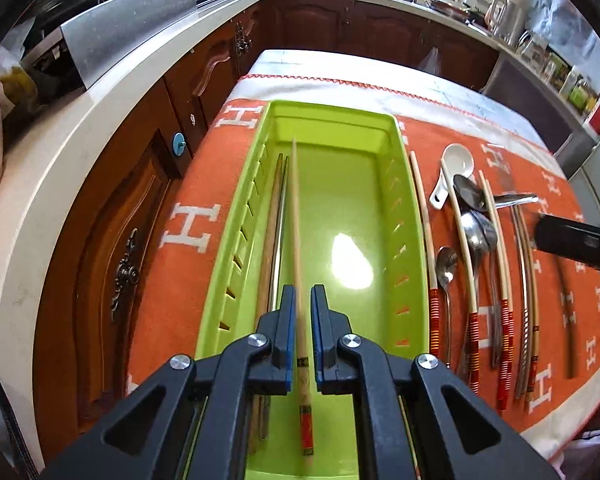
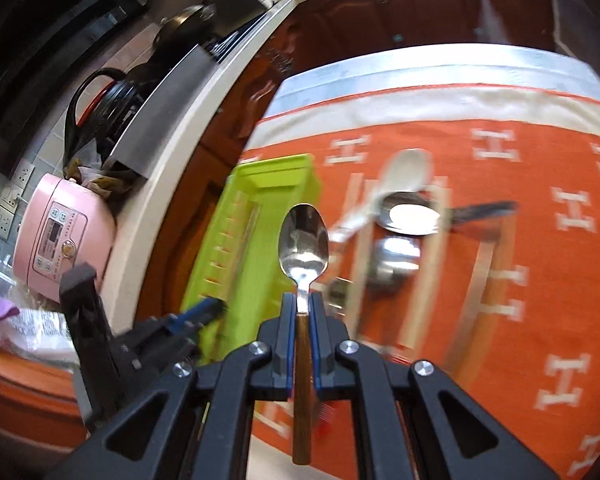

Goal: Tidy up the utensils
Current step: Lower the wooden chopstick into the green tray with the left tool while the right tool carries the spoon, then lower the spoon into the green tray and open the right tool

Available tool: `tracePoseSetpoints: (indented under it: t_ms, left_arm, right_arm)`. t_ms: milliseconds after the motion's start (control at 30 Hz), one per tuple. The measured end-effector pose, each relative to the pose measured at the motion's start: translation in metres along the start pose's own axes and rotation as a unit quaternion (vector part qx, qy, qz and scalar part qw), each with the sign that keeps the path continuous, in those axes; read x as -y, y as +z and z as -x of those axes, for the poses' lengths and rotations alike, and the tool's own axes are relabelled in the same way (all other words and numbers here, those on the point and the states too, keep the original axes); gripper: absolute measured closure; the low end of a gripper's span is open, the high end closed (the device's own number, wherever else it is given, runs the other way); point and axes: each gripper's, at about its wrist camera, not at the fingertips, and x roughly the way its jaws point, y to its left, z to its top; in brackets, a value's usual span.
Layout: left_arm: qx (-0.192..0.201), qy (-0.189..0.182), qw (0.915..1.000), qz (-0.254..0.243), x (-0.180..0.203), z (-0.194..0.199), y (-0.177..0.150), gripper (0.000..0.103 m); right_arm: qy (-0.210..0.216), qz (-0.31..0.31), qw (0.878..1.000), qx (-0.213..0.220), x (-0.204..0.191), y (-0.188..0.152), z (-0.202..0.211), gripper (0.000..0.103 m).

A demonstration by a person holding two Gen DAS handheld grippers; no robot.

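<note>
A lime-green tray (image 1: 408, 240) lies lengthwise on the orange cloth, with a pair of chopsticks (image 1: 276, 220) along its left wall. My left gripper (image 1: 303, 296) hangs over the tray's near end. A pale chopstick (image 1: 296, 220) with a red end runs between its jaws, against the left pad, with a gap to the right pad. My right gripper (image 2: 303, 300) is shut on a wooden-handled metal spoon (image 2: 304, 240), held bowl forward above the tray's (image 2: 260, 184) right side. Right of the tray lie red-banded chopsticks (image 1: 424, 216), metal spoons (image 1: 476, 228) and a white ceramic spoon (image 1: 454, 164).
The orange cloth (image 1: 188, 224) with white H marks covers a table beside dark wooden cabinets (image 1: 132, 240) and a pale countertop (image 1: 40, 200). A pink rice cooker (image 2: 60, 236) and a black pot (image 2: 112, 100) stand on that counter. The right view is blurred.
</note>
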Motion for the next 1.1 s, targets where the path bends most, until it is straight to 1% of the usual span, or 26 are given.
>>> tracePoseSetpoints:
  t_ms: [67,100,133,267,300,333,367,400,433,500,567,667,933,1033,1100]
  left_arm:
    - [0.011,-0.003,0.9999,0.0,-0.003,0.006,-0.001,0.087]
    - [0.016,-0.003,0.9999,0.0,-0.004,0.009,-0.001,0.08]
    - [0.024,-0.002,0.9997,0.002,-0.006,0.013,-0.001,0.077]
    - [0.04,-0.009,0.9988,0.025,-0.017,0.025,-0.001,0.076]
    - [0.043,-0.005,0.9986,0.029,-0.02,0.026,-0.002,0.073]
    - [0.045,0.001,0.9985,0.032,-0.021,0.028,-0.002,0.065]
    - [0.047,0.008,0.9982,0.035,-0.023,0.029,-0.002,0.06]
    - [0.051,0.021,0.9978,0.038,-0.024,0.031,-0.002,0.049]
    - [0.054,0.028,0.9973,0.04,-0.025,0.032,-0.001,0.044]
    - [0.061,0.038,0.9966,0.04,-0.026,0.034,-0.001,0.044]
    - [0.062,0.035,0.9965,0.043,-0.027,0.035,-0.001,0.044]
    - [0.065,0.036,0.9962,0.046,-0.028,0.036,0.002,0.044]
    - [0.057,0.036,0.9962,0.054,-0.03,0.032,0.003,0.043]
    - [0.052,0.035,0.9963,0.059,-0.032,0.03,0.003,0.043]
    - [0.05,0.035,0.9962,0.063,-0.033,0.03,0.002,0.043]
  right_arm:
    - [-0.001,-0.007,1.0,-0.002,-0.012,0.007,-0.017,0.097]
    - [-0.001,-0.017,1.0,-0.005,-0.014,0.011,-0.027,0.097]
    - [0.004,-0.026,1.0,-0.007,-0.017,0.014,-0.035,0.097]
    - [0.004,-0.047,0.999,-0.006,-0.025,0.022,-0.057,0.097]
    - [-0.004,-0.046,0.999,-0.004,-0.03,0.023,-0.063,0.097]
    - [-0.01,-0.045,0.999,-0.003,-0.032,0.024,-0.066,0.097]
    - [-0.016,-0.046,0.999,-0.002,-0.033,0.025,-0.07,0.097]
    - [-0.023,-0.052,0.998,-0.002,-0.034,0.026,-0.075,0.097]
    - [-0.028,-0.056,0.998,-0.003,-0.034,0.027,-0.078,0.097]
    - [-0.046,-0.062,0.997,-0.006,-0.033,0.027,-0.085,0.097]
    - [-0.063,-0.063,0.996,-0.006,-0.033,0.028,-0.089,0.096]
    - [-0.068,-0.062,0.996,-0.008,-0.032,0.028,-0.09,0.096]
    - [-0.058,-0.076,0.995,-0.01,-0.027,0.027,-0.087,0.096]
    - [-0.057,-0.077,0.995,-0.02,-0.028,0.027,-0.091,0.096]
    - [-0.046,-0.078,0.996,-0.022,-0.028,0.025,-0.092,0.095]
